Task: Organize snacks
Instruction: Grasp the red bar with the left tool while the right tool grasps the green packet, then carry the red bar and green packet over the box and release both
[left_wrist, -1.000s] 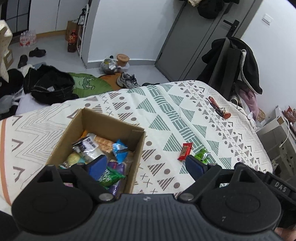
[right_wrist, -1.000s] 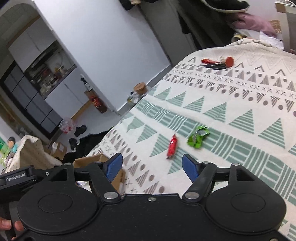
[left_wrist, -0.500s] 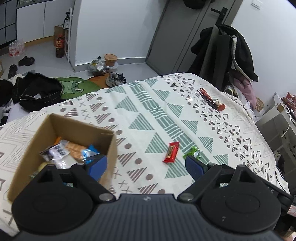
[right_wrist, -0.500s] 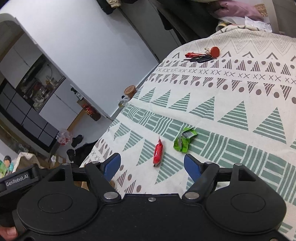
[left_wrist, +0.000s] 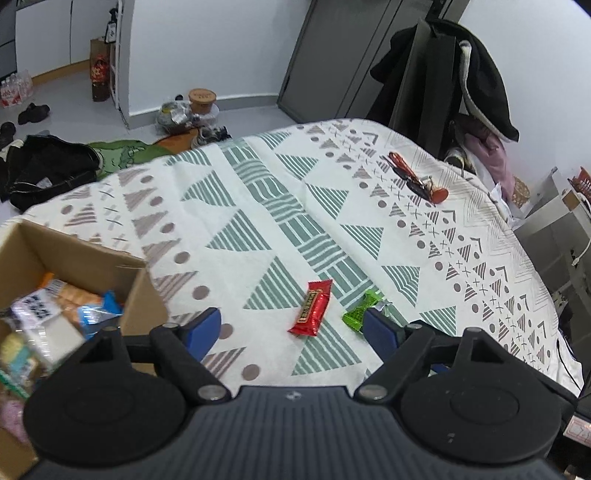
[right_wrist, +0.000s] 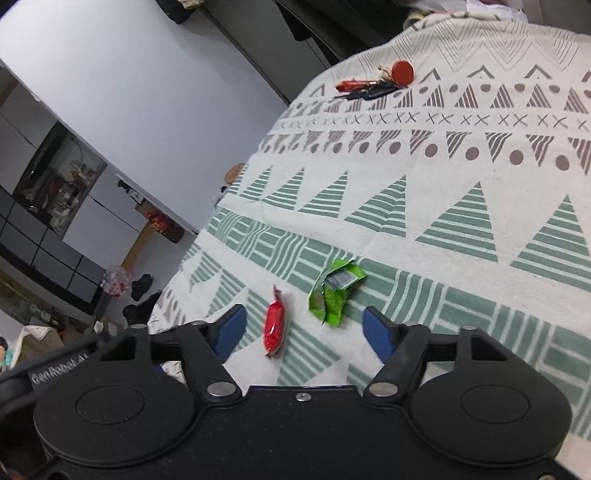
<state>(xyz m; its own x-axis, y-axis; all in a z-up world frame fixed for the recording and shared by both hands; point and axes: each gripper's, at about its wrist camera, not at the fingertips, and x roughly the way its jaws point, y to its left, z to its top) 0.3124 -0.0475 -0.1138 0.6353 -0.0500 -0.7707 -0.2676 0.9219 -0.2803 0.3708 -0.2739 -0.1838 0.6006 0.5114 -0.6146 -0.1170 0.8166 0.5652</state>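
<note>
A red snack bar (left_wrist: 311, 308) and a green snack packet (left_wrist: 360, 312) lie side by side on the patterned bedspread (left_wrist: 258, 206). My left gripper (left_wrist: 291, 328) is open and empty, above the bed with the red bar between its fingers' line of sight. A cardboard box (left_wrist: 122, 273) with several snacks stands at its left. In the right wrist view the red bar (right_wrist: 275, 326) and green packet (right_wrist: 334, 291) lie just ahead of my open, empty right gripper (right_wrist: 304, 330).
A red and black key bunch (left_wrist: 417, 177) lies far on the bed; it also shows in the right wrist view (right_wrist: 373, 83). Black clothes (left_wrist: 48, 166) lie on the floor at left. A coat (left_wrist: 476, 77) hangs beyond the bed.
My left gripper has swung right, away from the box toward the red bar. My right gripper has moved closer to the two snacks. Both stay open.
</note>
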